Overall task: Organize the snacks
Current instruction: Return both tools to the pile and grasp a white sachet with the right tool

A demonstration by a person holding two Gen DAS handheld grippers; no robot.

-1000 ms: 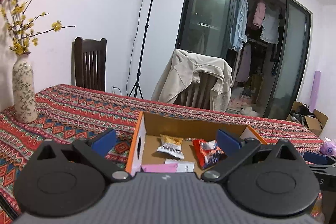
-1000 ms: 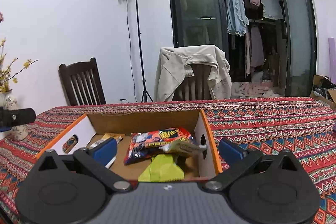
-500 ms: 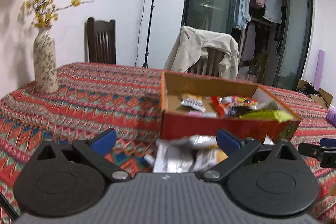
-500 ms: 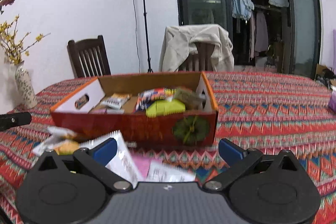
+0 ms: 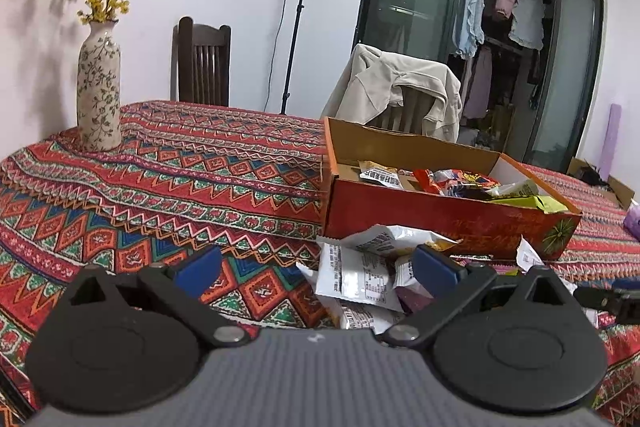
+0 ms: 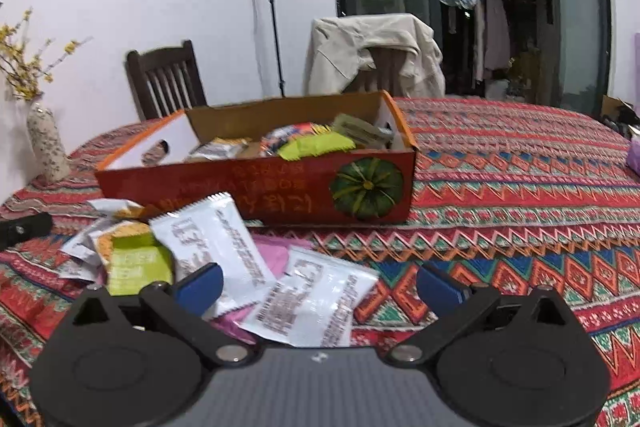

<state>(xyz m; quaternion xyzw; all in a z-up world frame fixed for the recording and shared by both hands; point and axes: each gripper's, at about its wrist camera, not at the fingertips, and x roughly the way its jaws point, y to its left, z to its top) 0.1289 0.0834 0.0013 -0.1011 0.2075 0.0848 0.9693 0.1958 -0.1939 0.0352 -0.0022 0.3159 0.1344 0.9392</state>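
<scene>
Both wide-open, empty, the left hand-held gripper (image 5: 316,267) and right hand-held gripper (image 6: 318,279) should pinch one loose packet (image 6: 224,247) by its edge for the box (image 6: 256,183).

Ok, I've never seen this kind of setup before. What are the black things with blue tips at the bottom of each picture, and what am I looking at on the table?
Those are handheld grippers, one in each of a person's hands, not a robot arm. Each carries a wide-angle camera looking forward along its two blue-padded fingers, so you get one picture per hand.

In the left wrist view, the left gripper has its jaws wide apart, holding nothing. The right gripper is likewise open and empty.

On the patterned tablecloth stands an open red cardboard box with a pumpkin picture, already holding several snack packets. In front of it lies a loose pile of snack packets, white, green and pink, not yet boxed. A flowered vase stands on the table, off to the left. Behind are two chairs, one draped with a beige jacket.
</scene>
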